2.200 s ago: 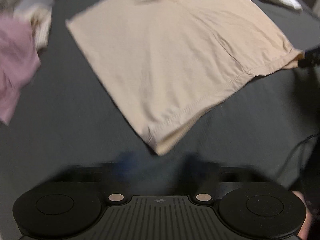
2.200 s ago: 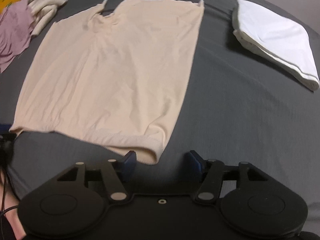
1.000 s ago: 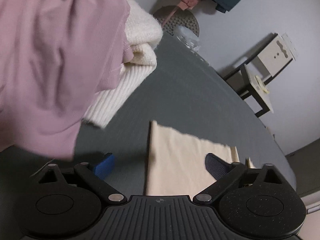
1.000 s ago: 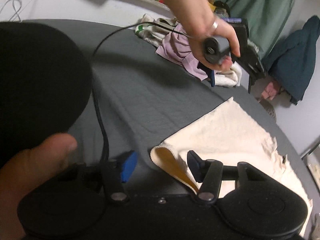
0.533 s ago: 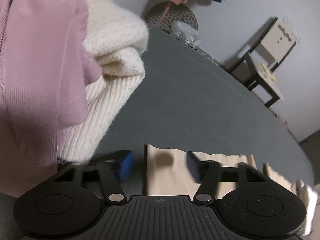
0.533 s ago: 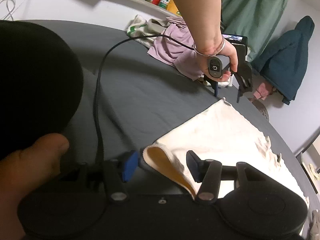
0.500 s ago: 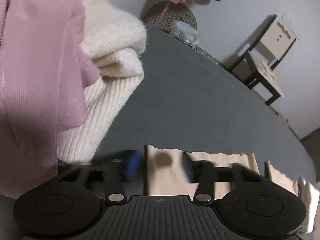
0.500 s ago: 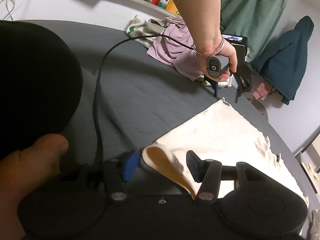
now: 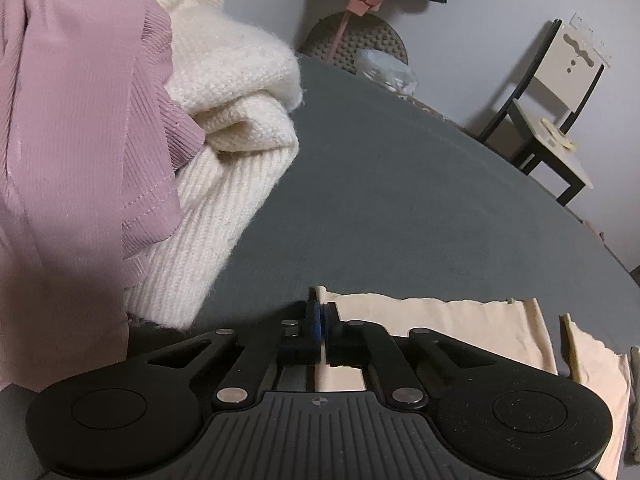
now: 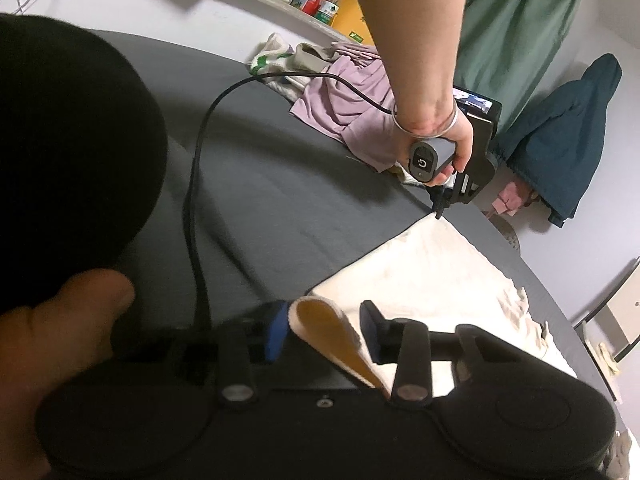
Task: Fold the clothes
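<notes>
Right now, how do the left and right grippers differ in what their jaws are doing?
The left gripper has its jaws shut on a corner of the beige shirt; the right gripper has its jaws open around a curled hem corner. Both sit at the shirt's edge.

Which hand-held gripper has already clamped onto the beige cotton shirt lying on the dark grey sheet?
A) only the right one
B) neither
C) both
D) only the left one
D: the left hand-held gripper is shut on a corner of the beige cotton shirt, while the right hand-held gripper stands open around a curled-up hem.
</notes>
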Demonstrator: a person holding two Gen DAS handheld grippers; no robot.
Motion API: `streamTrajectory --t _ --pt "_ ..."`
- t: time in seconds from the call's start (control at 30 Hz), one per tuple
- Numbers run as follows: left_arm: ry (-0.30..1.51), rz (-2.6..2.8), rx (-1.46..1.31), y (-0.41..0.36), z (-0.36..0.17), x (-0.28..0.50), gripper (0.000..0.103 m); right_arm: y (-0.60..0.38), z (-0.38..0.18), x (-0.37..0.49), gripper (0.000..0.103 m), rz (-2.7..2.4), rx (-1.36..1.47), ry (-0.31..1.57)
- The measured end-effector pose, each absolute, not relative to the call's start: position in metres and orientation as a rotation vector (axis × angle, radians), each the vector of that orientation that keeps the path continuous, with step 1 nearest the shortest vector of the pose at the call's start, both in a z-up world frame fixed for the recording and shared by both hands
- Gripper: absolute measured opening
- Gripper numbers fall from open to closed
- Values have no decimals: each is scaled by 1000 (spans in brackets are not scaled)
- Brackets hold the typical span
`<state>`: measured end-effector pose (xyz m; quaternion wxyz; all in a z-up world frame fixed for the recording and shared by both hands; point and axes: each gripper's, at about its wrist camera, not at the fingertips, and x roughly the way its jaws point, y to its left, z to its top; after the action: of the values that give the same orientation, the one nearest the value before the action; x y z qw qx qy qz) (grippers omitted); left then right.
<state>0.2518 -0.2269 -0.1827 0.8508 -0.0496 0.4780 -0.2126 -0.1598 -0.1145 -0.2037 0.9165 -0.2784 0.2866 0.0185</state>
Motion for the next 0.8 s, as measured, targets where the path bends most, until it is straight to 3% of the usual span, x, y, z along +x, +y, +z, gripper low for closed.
streamTrajectory --t 0.17,0.23,0.27,0.53,0.8 --pt "999 -437 -109 -220 -184 248 1 -110 -206 -155 32 13 -594 587" --pt "993 -433 -101 -218 -183 245 1 -111 -206 -153 20 27 -569 598" --pt "990 -432 -96 -217 -183 244 1 -111 -206 -153 5 33 -566 607" --pt "951 -451 -99 -238 -154 233 1 -123 -171 -165 4 -6 -470 521" --pt "895 -562 -55 -295 -103 210 1 -186 -117 -193 4 -81 -131 520"
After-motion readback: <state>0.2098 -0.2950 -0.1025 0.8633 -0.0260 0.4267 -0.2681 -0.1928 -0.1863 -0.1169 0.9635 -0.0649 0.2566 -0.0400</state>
